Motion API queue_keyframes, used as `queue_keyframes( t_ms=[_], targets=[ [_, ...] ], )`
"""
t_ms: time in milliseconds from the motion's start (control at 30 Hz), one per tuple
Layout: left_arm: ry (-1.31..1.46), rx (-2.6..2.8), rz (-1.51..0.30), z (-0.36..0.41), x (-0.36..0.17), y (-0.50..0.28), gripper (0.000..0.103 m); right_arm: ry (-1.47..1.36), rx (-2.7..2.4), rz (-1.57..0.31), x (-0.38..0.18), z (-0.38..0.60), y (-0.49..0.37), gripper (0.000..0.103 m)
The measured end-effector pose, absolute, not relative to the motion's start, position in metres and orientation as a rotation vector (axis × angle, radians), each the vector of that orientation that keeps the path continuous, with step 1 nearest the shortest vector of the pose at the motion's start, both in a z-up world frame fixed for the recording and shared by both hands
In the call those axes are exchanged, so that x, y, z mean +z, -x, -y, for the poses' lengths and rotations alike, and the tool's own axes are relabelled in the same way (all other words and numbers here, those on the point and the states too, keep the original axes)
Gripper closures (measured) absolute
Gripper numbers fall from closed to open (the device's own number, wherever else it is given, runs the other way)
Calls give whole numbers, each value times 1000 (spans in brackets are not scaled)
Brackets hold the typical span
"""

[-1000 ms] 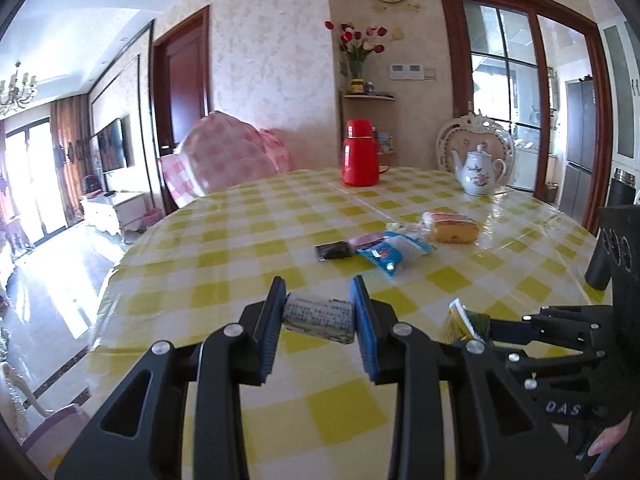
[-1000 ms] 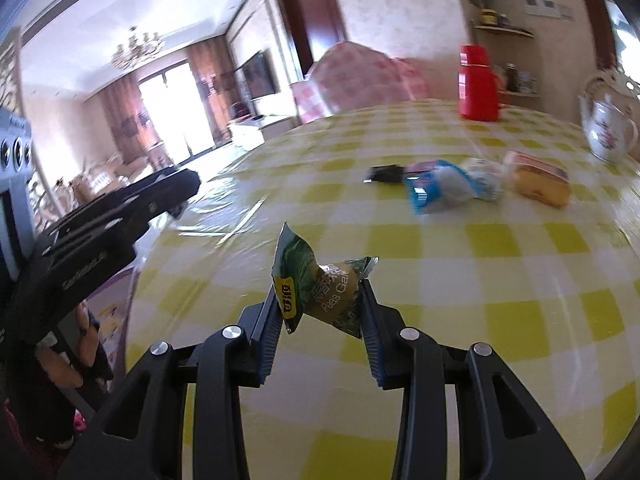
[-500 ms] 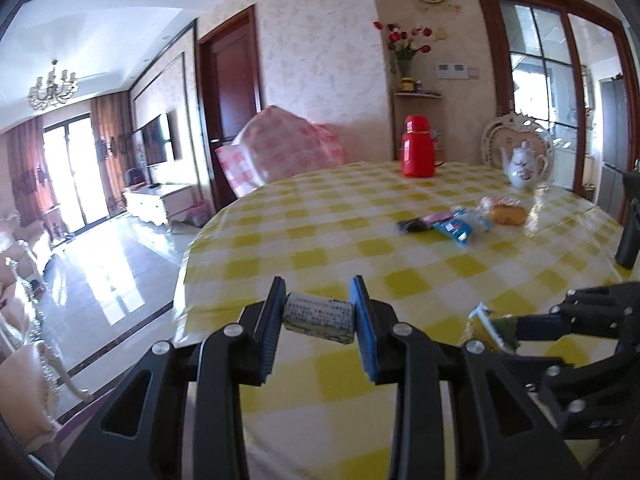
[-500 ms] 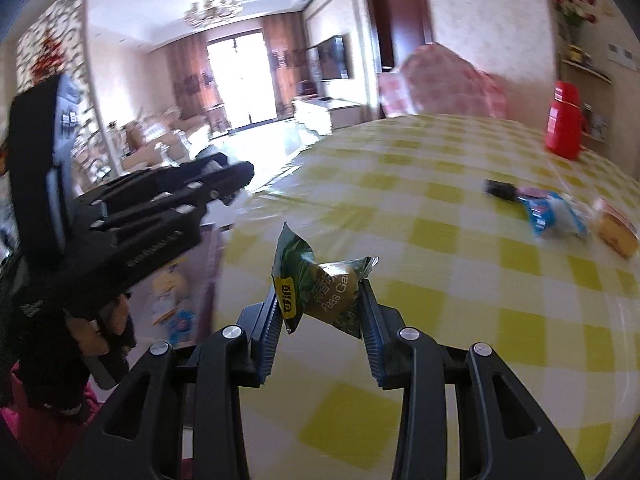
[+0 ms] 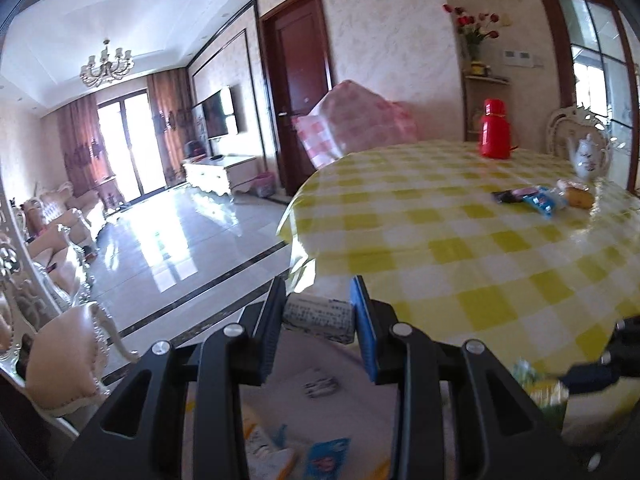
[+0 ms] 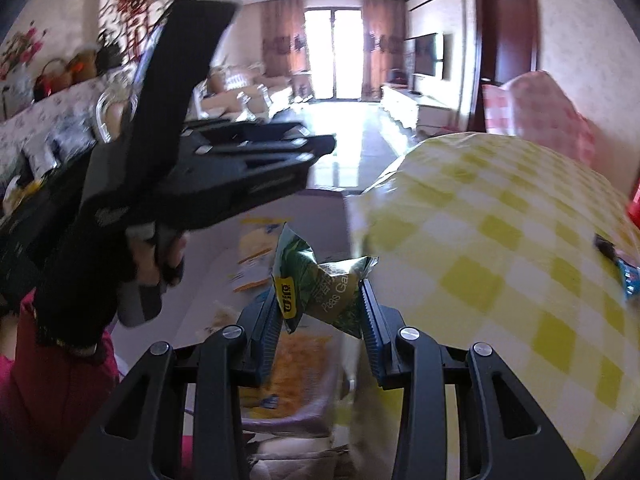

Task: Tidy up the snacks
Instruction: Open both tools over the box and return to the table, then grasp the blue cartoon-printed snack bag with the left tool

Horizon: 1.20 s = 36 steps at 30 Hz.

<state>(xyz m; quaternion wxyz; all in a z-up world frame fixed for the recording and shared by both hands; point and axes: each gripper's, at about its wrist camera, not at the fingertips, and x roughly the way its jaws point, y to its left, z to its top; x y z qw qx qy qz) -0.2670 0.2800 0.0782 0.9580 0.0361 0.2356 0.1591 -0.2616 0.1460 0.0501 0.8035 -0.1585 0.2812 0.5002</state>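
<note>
My left gripper is shut on a small grey-white wrapped snack bar, held past the table's left edge over a pale bin with snack packets inside. My right gripper is shut on a crumpled green pea-snack packet, held over the same bin beside the table edge. The left gripper shows in the right wrist view as a black body up left. Several snacks lie on the yellow checked table.
A red flask and a white teapot stand at the table's far side. A pink-checked covered chair is behind the table. An ornate chair stands at lower left. Shiny floor lies to the left.
Both grippers have swung left off the table, each still holding its snack, and now hang over the bin beside the table edge.
</note>
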Motion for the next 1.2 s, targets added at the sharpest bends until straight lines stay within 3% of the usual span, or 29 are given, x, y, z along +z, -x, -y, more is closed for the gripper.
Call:
queue_keyframes(
  t_ms=[167,200,233,267,300,467,700,1033,1200],
  targets=[
    [-68,354,-494,-289,75,269,65,377,1163,-634,35,-164,278,62],
    [-67,364,-496,-290,75,269,59,374,1178,-636,34,-165,280,59],
    [-67,390,-495,-291,75,269,34,366,1196,-643,34,-165,280,55],
    [-69,414,-492,-290,76,268,16,356,1195,-641,35,-162,279,41],
    [-70,427,-490,-289,76,268,15,343,1183,-633,37,-159,275,29],
    [-71,471,-494,-285,79,265,9,230,1078,-591,56,-117,247,28],
    [-41,398,-499,-245,89,244,4,114,825,-572,67,-19,181,16],
    [8,-154,-636,-80,82,100,2,-57,362,-661,48,157,82,16],
    [214,-200,-724,-31,57,20,2,-159,204,-656,44,234,38,16]
  ],
)
